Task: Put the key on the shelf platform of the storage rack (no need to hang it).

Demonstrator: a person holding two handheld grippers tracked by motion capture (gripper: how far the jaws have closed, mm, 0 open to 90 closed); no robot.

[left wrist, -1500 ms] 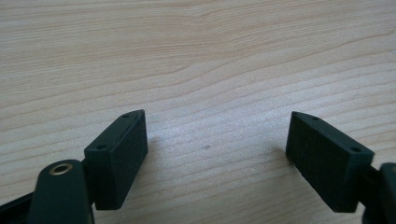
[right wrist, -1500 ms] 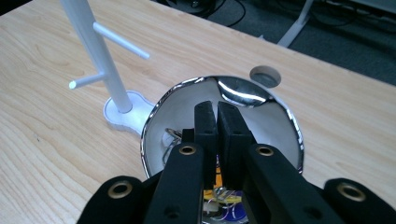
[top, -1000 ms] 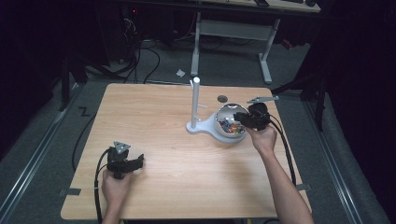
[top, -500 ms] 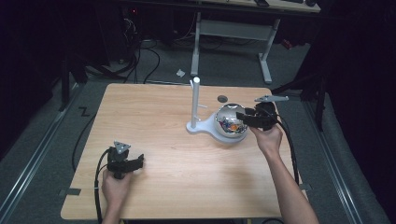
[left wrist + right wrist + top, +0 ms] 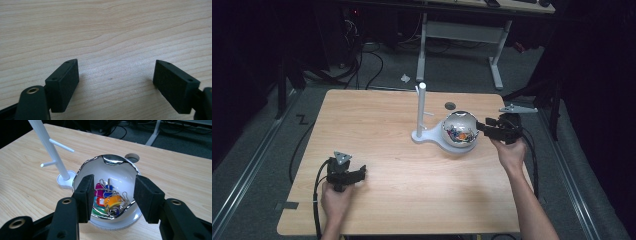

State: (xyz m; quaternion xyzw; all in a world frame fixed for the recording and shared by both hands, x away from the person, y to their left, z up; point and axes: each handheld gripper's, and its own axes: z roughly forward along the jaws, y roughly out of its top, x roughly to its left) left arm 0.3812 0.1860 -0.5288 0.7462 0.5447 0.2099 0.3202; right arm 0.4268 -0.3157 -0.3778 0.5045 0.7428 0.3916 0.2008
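Right hand-held gripper withdrew, jaws just opening, from one bowl.

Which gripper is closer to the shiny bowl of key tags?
Right. The right gripper is open at the bowl, by its right rim. The left gripper rests far off, near the table's front left.

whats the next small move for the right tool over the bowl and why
Probably lower the right tool into the shiny bowl and close on one key tag. Its jaws have just been opening, stand apart with nothing between them, and hang above the pile of coloured tags and rings. The white peg stand beside the bowl has bare pegs.
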